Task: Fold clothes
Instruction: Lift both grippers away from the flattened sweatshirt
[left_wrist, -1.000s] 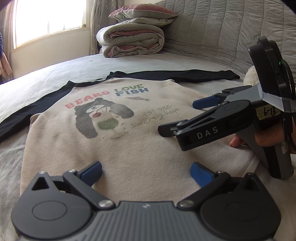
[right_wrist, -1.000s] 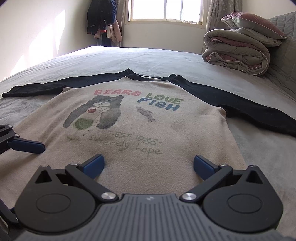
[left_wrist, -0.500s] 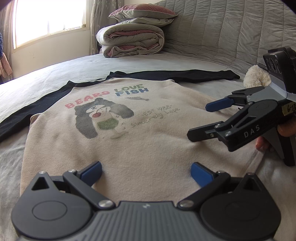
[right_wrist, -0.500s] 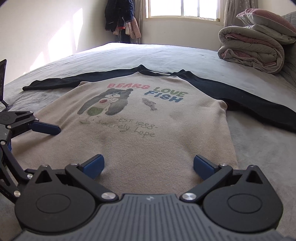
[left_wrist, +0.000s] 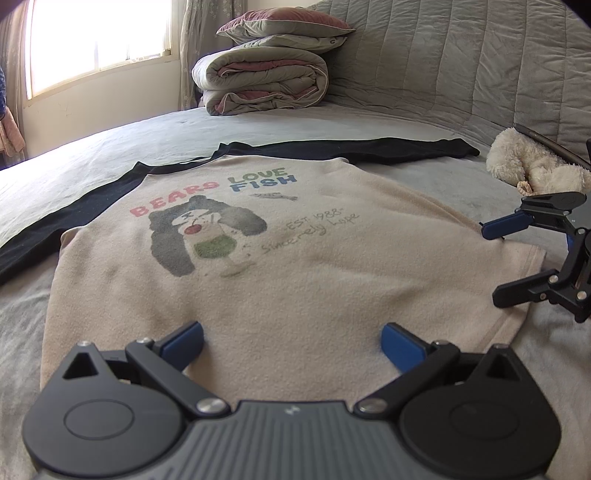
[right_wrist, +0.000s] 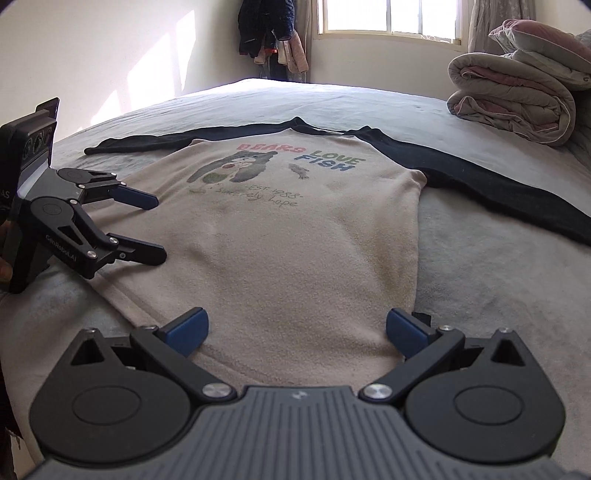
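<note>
The cream fleece sweatshirt with black raglan sleeves and a bear print (left_wrist: 280, 280) lies spread flat, print up, on the grey bed cover (right_wrist: 480, 266), both sleeves stretched out to either side at the far end and the hem nearest the cameras. The left gripper (left_wrist: 291, 343) hangs with its jaws wide apart over the near hem, holding nothing; the right gripper (right_wrist: 295, 328) is likewise spread and empty over the near right corner. If a finger pinches only the top layer of fleece, the back panel may drag and bunch. Uneven lifting by the two could skew any fold, and the long sleeves could trail loose.
</note>
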